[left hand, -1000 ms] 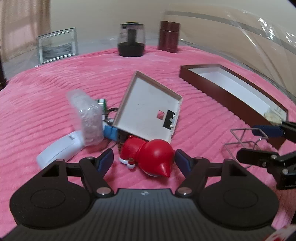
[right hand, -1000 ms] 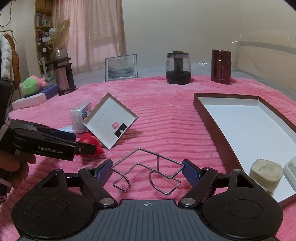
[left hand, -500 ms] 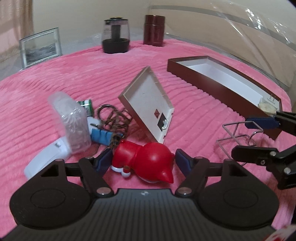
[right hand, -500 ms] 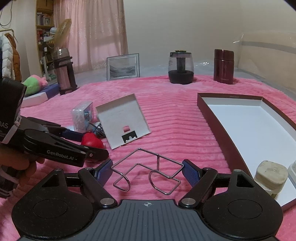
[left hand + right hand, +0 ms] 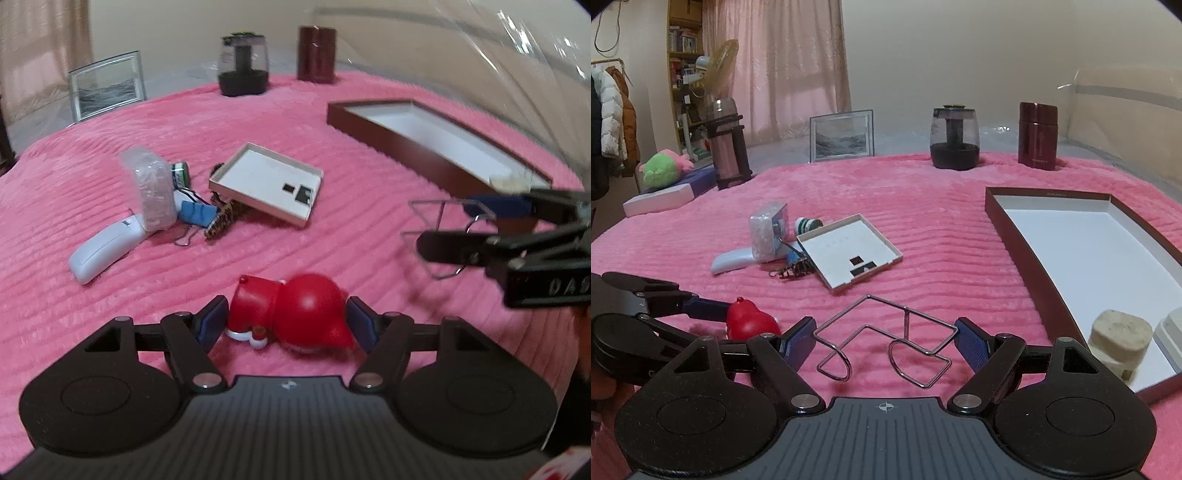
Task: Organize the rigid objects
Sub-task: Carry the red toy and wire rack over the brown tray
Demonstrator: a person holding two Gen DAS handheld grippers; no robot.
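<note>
On the pink blanket [image 5: 332, 155], left gripper [image 5: 288, 321] clamps red toy [image 5: 295, 310]; right gripper [image 5: 886, 341] clasps wire frame [image 5: 886, 336]

Both your wrist cameras look low and close along their jaws toward twelve o'clock, sharing the pink blanket [image 5: 332, 155] and brown tray [image 5: 1004, 225].

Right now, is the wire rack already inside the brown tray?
No, the wire rack sits between the right gripper fingers over the pink blanket, left of the brown tray.
</note>
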